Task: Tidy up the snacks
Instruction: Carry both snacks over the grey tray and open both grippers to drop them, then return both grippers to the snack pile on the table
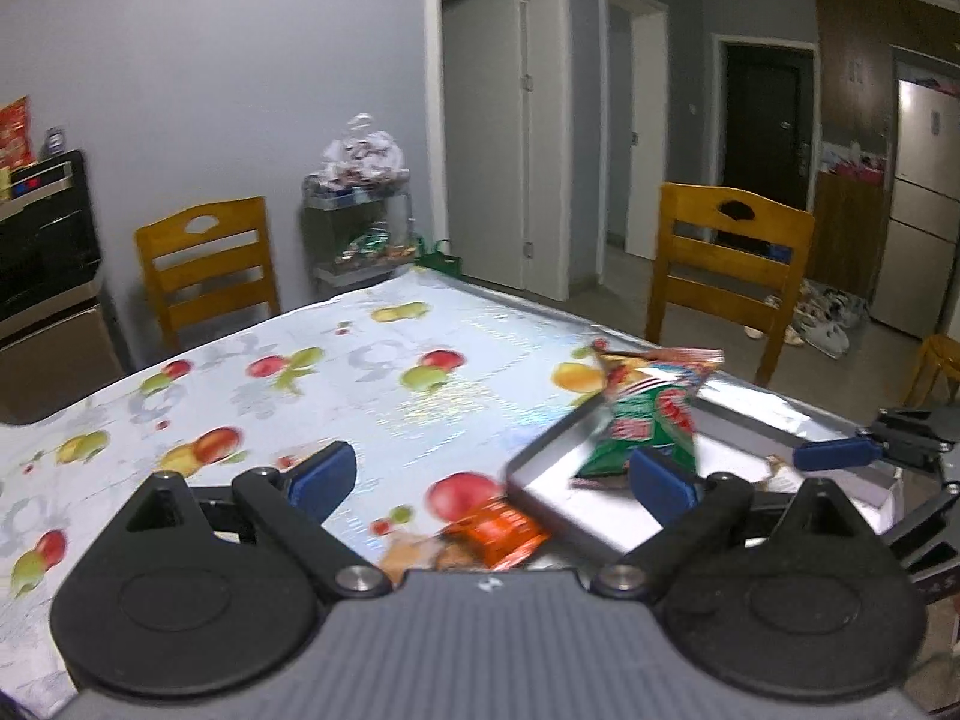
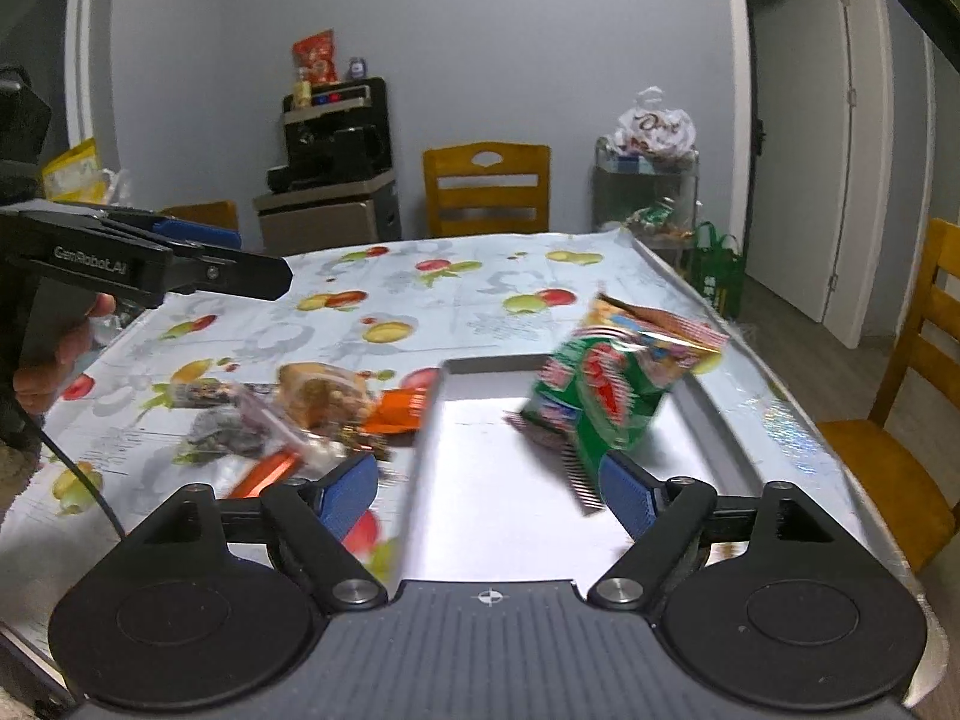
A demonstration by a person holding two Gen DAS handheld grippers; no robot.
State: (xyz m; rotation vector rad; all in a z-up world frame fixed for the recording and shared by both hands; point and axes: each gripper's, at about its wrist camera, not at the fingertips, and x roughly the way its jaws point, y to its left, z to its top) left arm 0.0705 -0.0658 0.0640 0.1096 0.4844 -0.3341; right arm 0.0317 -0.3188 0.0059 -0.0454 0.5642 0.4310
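Tray (image 2: 480,516): a shallow metal tray on the fruit-print tablecloth (image 2: 384,300), taken here as the landmark.
Green snack bag (image 2: 606,396): blurred, over the tray's far right part; whether it touches the tray floor I cannot tell.
Right gripper (image 2: 489,489): just above the tray's near edge, jaws spread wide, no pad pressing on anything; the green bag is just past its right blue pad (image 2: 630,492).
Left gripper (image 1: 492,474): left of the tray, jaws wide apart, holding nothing.
Orange packet (image 2: 399,411): on the cloth against the tray's left wall.
Other snacks (image 2: 312,402): a loose pile left of the tray, beyond the orange packet.
Person's hand (image 2: 54,354): far left of the tray, gripping the left gripper's handle.
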